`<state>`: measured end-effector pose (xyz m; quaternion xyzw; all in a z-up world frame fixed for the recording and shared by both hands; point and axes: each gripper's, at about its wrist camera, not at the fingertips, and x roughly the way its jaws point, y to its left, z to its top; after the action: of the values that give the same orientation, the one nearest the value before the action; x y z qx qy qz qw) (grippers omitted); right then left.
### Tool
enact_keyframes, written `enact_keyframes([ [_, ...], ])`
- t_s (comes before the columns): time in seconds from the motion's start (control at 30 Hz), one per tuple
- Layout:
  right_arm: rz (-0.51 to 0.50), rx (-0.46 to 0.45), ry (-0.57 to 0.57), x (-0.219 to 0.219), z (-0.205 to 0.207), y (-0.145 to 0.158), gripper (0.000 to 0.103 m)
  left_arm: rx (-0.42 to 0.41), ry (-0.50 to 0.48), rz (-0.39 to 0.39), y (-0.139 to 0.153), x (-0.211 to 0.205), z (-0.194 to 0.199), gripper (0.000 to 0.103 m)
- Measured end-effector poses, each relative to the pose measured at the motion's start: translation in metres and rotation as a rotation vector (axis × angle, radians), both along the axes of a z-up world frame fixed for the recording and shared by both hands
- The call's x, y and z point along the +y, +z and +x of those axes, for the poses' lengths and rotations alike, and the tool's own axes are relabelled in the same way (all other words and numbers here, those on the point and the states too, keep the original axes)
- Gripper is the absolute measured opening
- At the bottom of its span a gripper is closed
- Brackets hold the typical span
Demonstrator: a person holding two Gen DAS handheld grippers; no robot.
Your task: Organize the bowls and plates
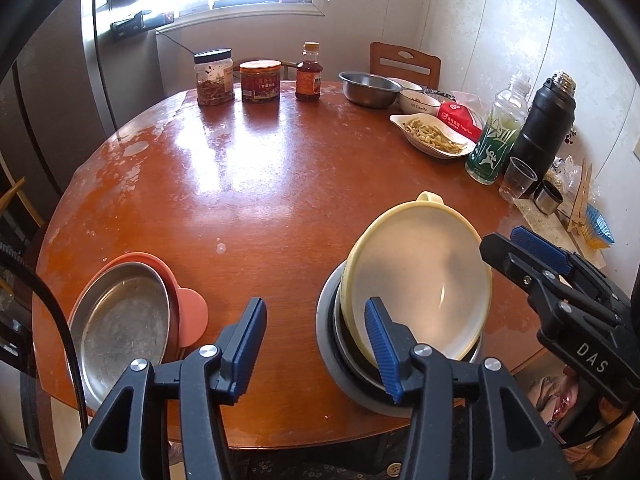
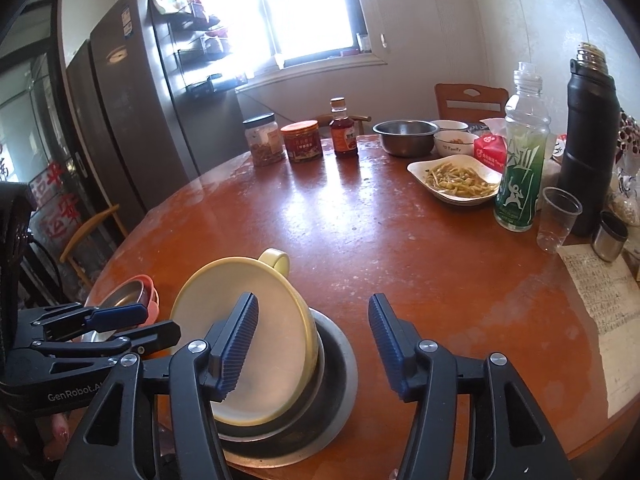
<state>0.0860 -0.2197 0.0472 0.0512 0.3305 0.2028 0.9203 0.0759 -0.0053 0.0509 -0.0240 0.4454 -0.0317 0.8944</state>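
At the bench's [image 1: 280, 168] near edge, both hand-held grippers, left [image 1: 316, 344] and right [image 2: 312, 344], stand apart and empty beside one yellow bowl [image 1: 420, 280] tilted in a steel dish [image 2: 336, 376]; leftward, one steel plate [image 1: 120, 320] fills a pink dish [image 1: 192, 308]; beyond, two jars [image 1: 214, 78].

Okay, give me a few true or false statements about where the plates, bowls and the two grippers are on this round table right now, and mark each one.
1. The yellow bowl sits tilted inside a metal bowl. True.
2. The left gripper is clamped on the yellow bowl. False: its fingers are apart, gripping nothing.
3. A metal plate rests on a pink plate near the table's edge. True.
4. The right gripper holds the metal bowl. False: it is open and holds nothing.
5. The white dish by the green bottle is empty. False: it holds food.
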Motion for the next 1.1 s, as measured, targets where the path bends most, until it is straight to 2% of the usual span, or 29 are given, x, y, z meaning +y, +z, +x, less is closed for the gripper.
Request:
enact_keyframes([
  [0.27, 0.035, 0.022, -0.008, -0.013, -0.003, -0.002, 0.071, 0.008, 0.012, -0.014, -0.002, 0.002, -0.007, 0.054],
  [0.63, 0.071, 0.087, -0.006, -0.026, -0.011, -0.015, 0.074, 0.018, 0.016, -0.073, -0.008, 0.001, -0.016, 0.059],
  [1.1, 0.089, 0.171, 0.014, -0.013, -0.009, -0.036, 0.074, 0.048, 0.033, -0.106, -0.026, -0.003, -0.005, 0.064],
])
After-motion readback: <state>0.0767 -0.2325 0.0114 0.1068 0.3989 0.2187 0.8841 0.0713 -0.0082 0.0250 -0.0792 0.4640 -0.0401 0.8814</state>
